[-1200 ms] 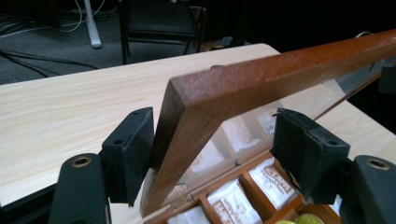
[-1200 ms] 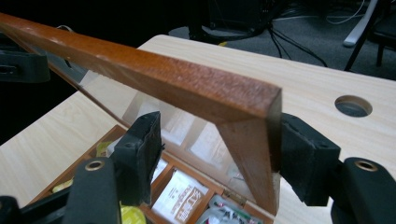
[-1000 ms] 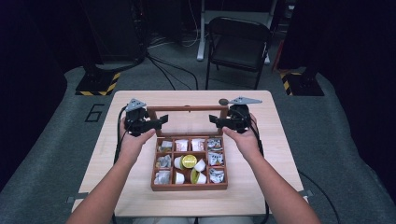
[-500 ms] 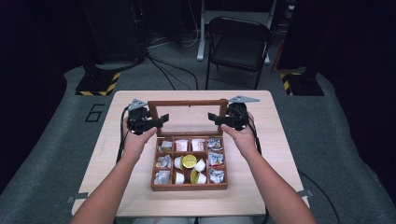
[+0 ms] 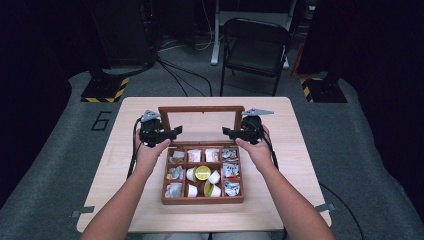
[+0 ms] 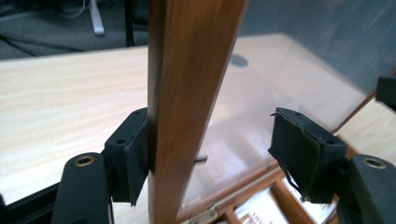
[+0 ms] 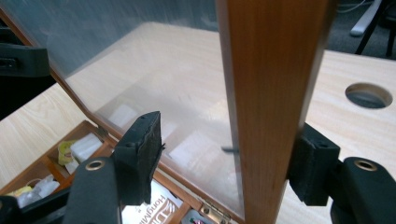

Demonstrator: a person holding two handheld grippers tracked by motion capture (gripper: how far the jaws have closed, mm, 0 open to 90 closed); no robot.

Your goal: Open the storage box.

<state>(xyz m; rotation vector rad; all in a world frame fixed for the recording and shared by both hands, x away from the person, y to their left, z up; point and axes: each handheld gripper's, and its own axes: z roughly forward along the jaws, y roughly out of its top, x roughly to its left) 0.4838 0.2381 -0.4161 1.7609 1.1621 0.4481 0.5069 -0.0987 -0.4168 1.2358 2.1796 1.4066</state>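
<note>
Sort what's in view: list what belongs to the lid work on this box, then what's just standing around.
In the job:
- wooden box
- its glass-paned lid, hinged upright
- left gripper, jaws astride the lid's side rail
- right gripper, the same on the other rail

Just around:
- sachets and small cups in the compartments
- table
- folding chair

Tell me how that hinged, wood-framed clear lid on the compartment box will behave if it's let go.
The wood-framed clear lid stands tilted on hinges, so it would probably swing rather than stay put. Its frame looks stiff; the clear pane may be fragile.
</note>
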